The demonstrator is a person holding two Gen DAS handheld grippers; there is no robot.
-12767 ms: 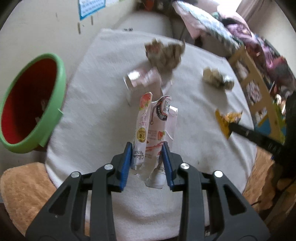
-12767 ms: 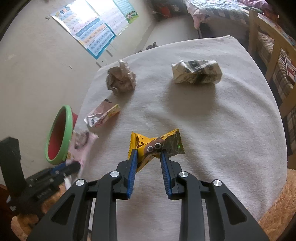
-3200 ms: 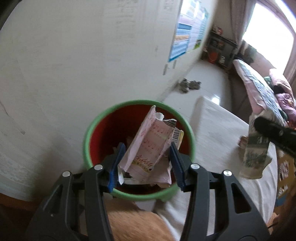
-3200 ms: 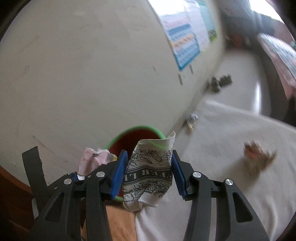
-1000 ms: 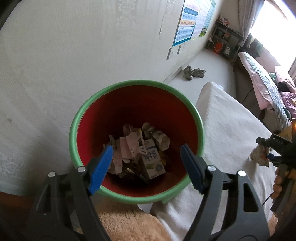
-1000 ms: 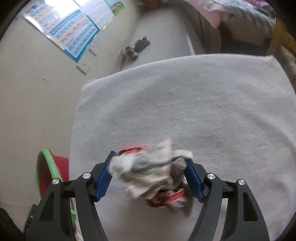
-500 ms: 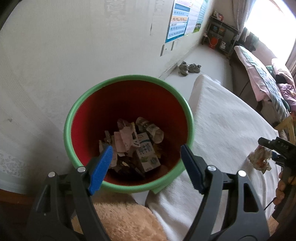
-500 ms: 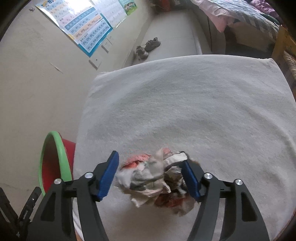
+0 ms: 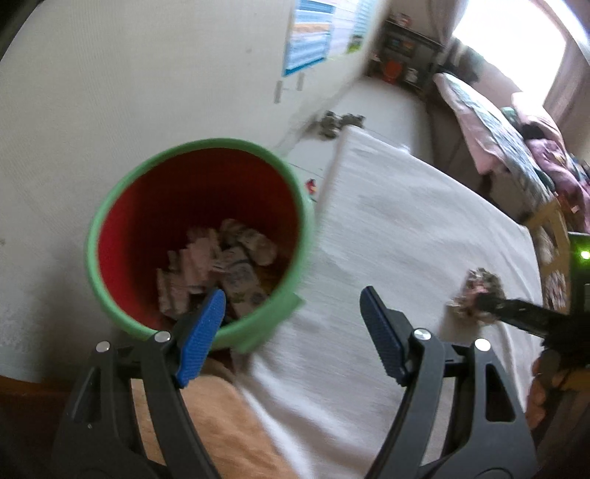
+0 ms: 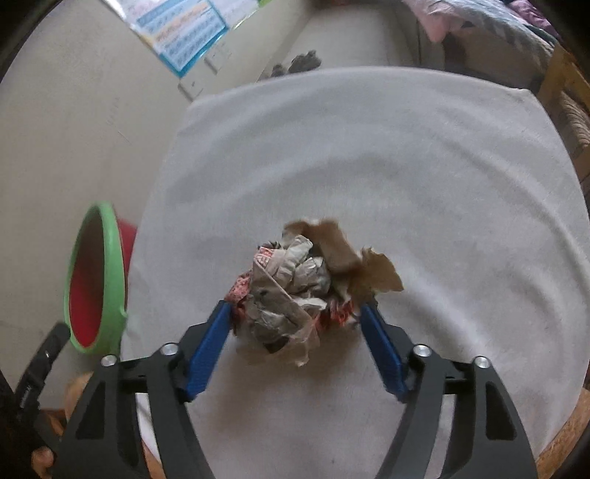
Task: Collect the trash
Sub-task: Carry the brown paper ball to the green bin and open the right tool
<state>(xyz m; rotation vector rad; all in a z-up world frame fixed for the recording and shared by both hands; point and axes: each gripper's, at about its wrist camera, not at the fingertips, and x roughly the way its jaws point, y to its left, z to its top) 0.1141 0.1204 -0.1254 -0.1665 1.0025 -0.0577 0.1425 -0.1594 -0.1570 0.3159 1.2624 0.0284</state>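
A crumpled wad of brown and printed paper [image 10: 306, 287] lies on the white cloth-covered table [image 10: 405, 154]. My right gripper [image 10: 297, 313] is open, with its blue pads on either side of the wad. The wad and that gripper's black finger also show at the far right of the left wrist view [image 9: 477, 294]. A red bin with a green rim [image 9: 199, 235] stands left of the table and holds several cartons and wrappers [image 9: 221, 269]. It shows edge-on in the right wrist view [image 10: 97, 280]. My left gripper [image 9: 291, 328] is open and empty, just above the bin's near right rim.
A tan fuzzy cushion [image 9: 221, 431] lies below the bin at the table's near edge. A wall with a blue poster [image 10: 184, 29] runs behind. Shoes [image 9: 337, 123] lie on the floor. A bed [image 9: 509, 125] and a wooden chair [image 10: 564, 81] stand past the table's far right side.
My left gripper has drifted right, from over the bin toward the table edge. My right gripper has closed in around the crumpled wad, which now sits between its pads.
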